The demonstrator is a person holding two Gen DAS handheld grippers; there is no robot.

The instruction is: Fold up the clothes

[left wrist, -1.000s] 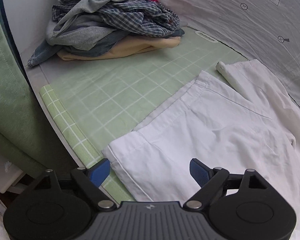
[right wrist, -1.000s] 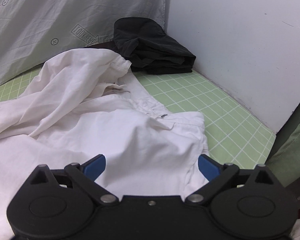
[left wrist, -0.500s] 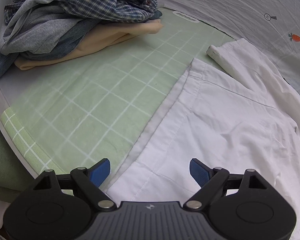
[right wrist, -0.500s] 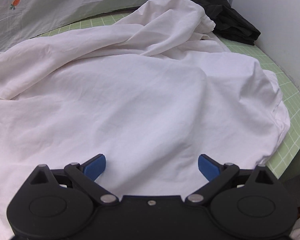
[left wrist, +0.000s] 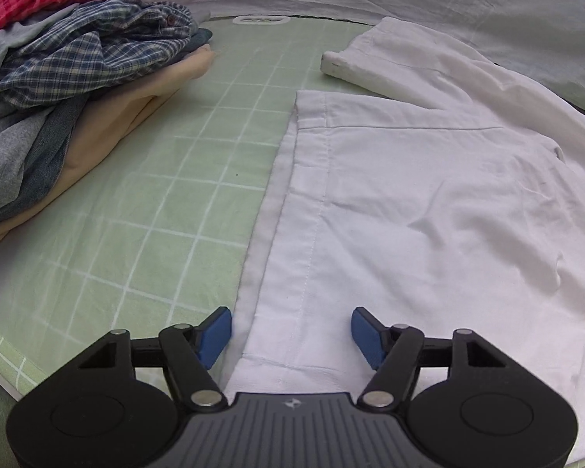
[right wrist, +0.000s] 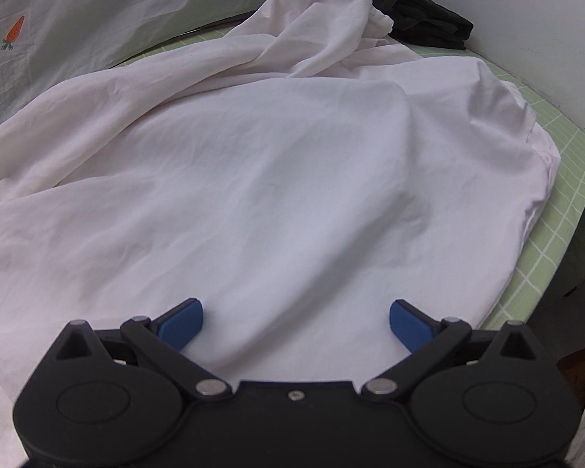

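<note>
Left gripper (left wrist: 291,329) fingers closing around white shirt (left wrist: 409,202) hem, not gripping

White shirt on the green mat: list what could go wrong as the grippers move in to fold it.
1. The left gripper, whose jaws have just been closing, straddles the white shirt at its doubled hem edge; it may catch only one layer.
2. The right gripper is open over a smooth bulge of cloth, so it may pinch nothing.
3. The bunched far sleeve could drag onto the black clothes.
</note>
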